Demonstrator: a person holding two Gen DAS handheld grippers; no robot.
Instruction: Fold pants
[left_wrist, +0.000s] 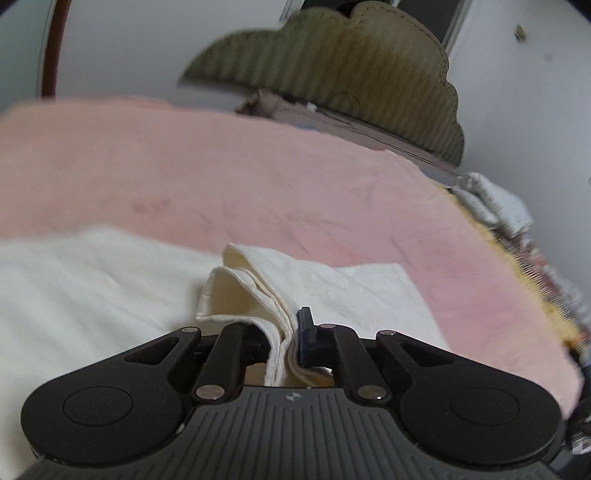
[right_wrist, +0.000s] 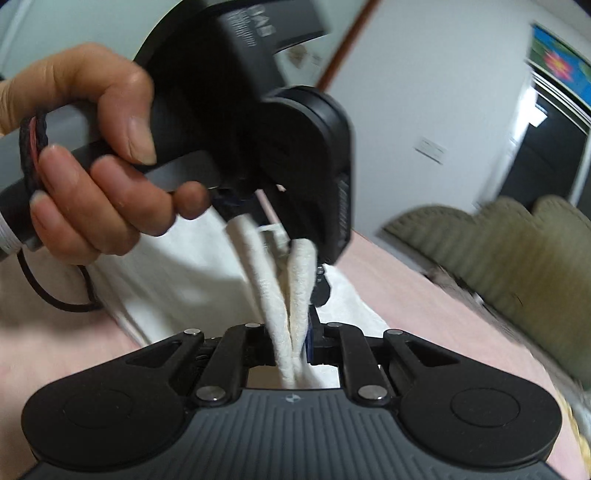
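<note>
pants (left_wrist: 258, 295) pinched in both hand-held grippers; lettering blurred.

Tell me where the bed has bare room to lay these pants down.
Bare pink sheet lies beyond the white pants, up to the olive headboard. Crowded: right edge by the bundled cloth, and where left gripper and right gripper clamp fabric.

No wording, number or brand name can be read in either view. The black body of the left gripper (right_wrist: 258, 33), seen from the right wrist, carries pale raised lettering too blurred to read. Each dark grey ribbed gripper base (left_wrist: 291, 421) bears only a small round emblem.
</note>
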